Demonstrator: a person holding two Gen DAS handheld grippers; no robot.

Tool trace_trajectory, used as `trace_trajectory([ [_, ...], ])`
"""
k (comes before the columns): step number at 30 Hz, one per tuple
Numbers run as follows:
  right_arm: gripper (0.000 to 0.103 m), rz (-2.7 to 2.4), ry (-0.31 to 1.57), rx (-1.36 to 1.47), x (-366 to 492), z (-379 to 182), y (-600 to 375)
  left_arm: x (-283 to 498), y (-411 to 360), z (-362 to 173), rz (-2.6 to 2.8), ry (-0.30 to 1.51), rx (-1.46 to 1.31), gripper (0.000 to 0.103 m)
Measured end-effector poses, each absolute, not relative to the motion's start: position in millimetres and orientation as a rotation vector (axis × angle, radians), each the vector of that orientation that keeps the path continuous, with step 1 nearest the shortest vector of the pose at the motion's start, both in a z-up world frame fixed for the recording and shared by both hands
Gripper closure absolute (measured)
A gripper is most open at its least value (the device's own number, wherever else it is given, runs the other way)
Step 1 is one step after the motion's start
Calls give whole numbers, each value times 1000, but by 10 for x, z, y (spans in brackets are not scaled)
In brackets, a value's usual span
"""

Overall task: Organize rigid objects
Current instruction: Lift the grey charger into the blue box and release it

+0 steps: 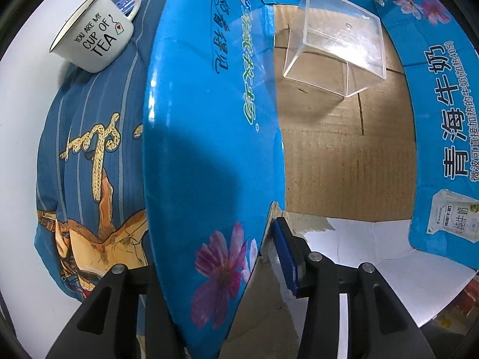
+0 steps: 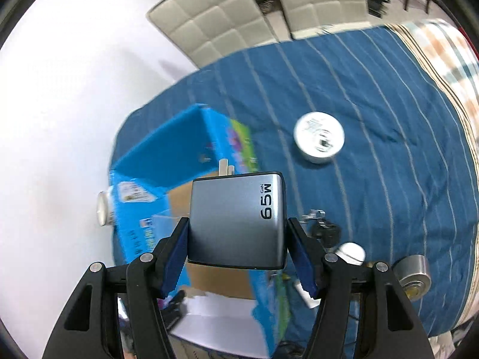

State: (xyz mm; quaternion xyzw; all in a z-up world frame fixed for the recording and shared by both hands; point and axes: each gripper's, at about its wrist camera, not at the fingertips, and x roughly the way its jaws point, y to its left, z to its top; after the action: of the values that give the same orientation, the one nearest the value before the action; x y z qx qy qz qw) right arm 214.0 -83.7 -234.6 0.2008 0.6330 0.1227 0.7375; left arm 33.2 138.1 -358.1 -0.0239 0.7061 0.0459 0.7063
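Our right gripper [image 2: 236,254] grasps the grey charger [image 2: 236,221] between its blue pads, held above the blue carton [image 2: 167,137]. Our left gripper [image 1: 215,281] pinches the carton's left flap [image 1: 206,137]. Inside lies a clear plastic box [image 1: 335,45]; a white mug [image 1: 92,33] sits far left on the cloth [image 1: 86,137].
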Motion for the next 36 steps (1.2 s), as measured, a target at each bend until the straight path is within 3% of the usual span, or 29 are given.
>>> trace_trajectory([
  [10, 37, 384, 1430, 361, 2037, -2341, -370, 347, 1385, -3573, 99, 1566, -50, 61],
  [36, 37, 523, 1735, 137, 1652, -3863, 718, 452, 1433, -3600, 70, 1590, -51, 61],
])
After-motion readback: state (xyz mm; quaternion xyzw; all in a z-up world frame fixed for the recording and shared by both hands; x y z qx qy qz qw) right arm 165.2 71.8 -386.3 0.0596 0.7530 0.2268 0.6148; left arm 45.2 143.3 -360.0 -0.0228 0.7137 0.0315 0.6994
